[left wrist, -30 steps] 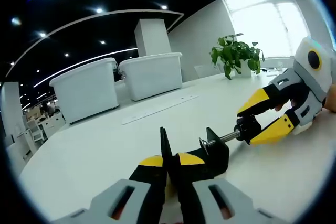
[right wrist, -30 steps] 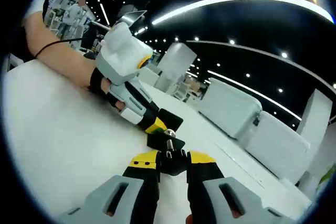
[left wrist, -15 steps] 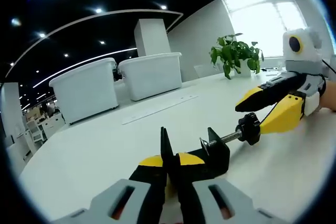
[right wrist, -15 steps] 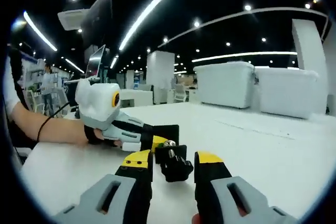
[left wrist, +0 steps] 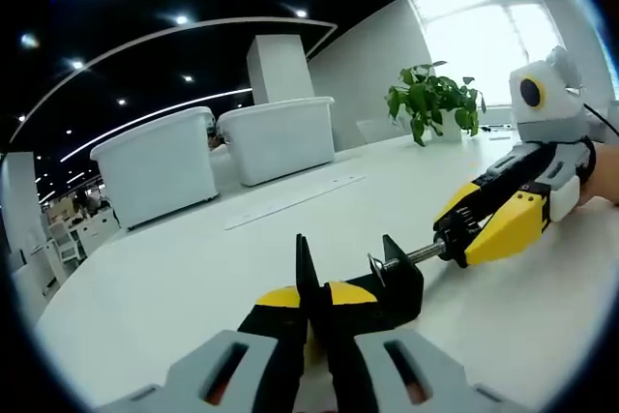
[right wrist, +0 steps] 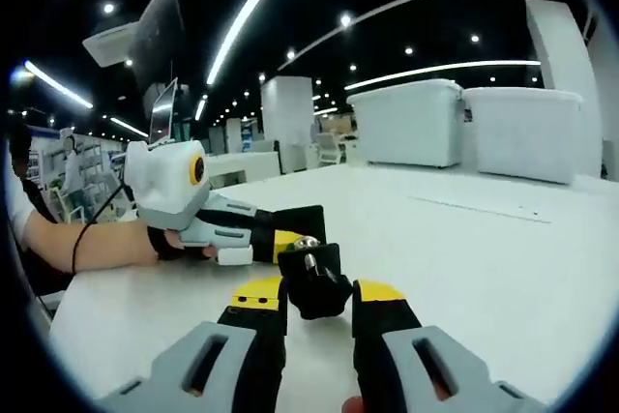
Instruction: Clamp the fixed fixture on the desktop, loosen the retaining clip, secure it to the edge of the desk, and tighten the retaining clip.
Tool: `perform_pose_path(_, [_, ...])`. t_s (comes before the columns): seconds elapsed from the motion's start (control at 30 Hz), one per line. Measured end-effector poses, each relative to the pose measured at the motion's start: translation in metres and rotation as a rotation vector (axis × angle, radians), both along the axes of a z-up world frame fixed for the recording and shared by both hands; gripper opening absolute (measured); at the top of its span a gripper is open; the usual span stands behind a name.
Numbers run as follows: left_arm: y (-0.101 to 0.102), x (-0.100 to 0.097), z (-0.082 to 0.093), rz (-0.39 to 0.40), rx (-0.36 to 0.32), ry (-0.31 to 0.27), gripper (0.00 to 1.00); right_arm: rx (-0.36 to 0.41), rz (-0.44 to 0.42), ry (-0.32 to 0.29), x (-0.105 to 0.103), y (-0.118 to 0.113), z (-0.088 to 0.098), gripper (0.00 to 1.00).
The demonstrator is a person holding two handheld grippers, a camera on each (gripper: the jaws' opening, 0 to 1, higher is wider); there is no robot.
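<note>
A black clamp fixture (left wrist: 395, 282) lies on the white desk (left wrist: 193, 278). Its threaded screw (left wrist: 418, 253) points right and ends in a black knob (left wrist: 453, 236). My left gripper (left wrist: 311, 295) is shut on the clamp's thin upright plate (left wrist: 304, 263). My right gripper (left wrist: 464, 229) reaches in from the right, its yellow-tipped jaws closed around the knob. In the right gripper view the knob (right wrist: 314, 282) sits between the tips of the right gripper (right wrist: 317, 293). Behind it, the left gripper (right wrist: 288, 237) holds the clamp body (right wrist: 302, 222).
Two white storage bins (left wrist: 218, 152) stand at the back of the desk and a potted plant (left wrist: 435, 99) at the far right. A thin strip (left wrist: 290, 200) lies on the desk between them and the clamp. A person's forearm (right wrist: 92, 244) rests on the desk at left.
The right gripper's jaws, apart around the knob half a second ago, have closed onto it. Its hand rolled level over the last second. The left gripper and clamp stayed still.
</note>
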State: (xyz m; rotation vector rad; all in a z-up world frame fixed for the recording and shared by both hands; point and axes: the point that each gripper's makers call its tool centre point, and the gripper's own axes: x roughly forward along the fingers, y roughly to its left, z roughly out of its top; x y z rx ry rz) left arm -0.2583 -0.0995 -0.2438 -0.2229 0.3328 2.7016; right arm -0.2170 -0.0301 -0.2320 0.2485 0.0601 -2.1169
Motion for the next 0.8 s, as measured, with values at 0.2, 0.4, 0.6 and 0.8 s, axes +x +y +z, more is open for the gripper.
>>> perform_pose_path(0.2, [-0.001, 0.000, 0.000, 0.004, 0.001, 0.000, 0.07, 0.023, 0.003, 0.064, 0.002, -0.001, 0.000, 0.25])
perform_pose_path(0.4, [-0.002, 0.000, 0.000, 0.012, 0.003, 0.000, 0.07, 0.139, 0.022, 0.301, 0.010, -0.006, 0.001, 0.25])
perform_pose_path(0.6, [-0.002, 0.000, 0.000, 0.015, 0.003, 0.000, 0.07, 0.222, 0.032, 0.428, 0.014, -0.008, 0.002, 0.25])
perform_pose_path(0.8, [-0.002, 0.000, 0.000, 0.014, 0.000, 0.002, 0.07, 0.199, 0.024, 0.384, 0.015, -0.008, 0.000, 0.26])
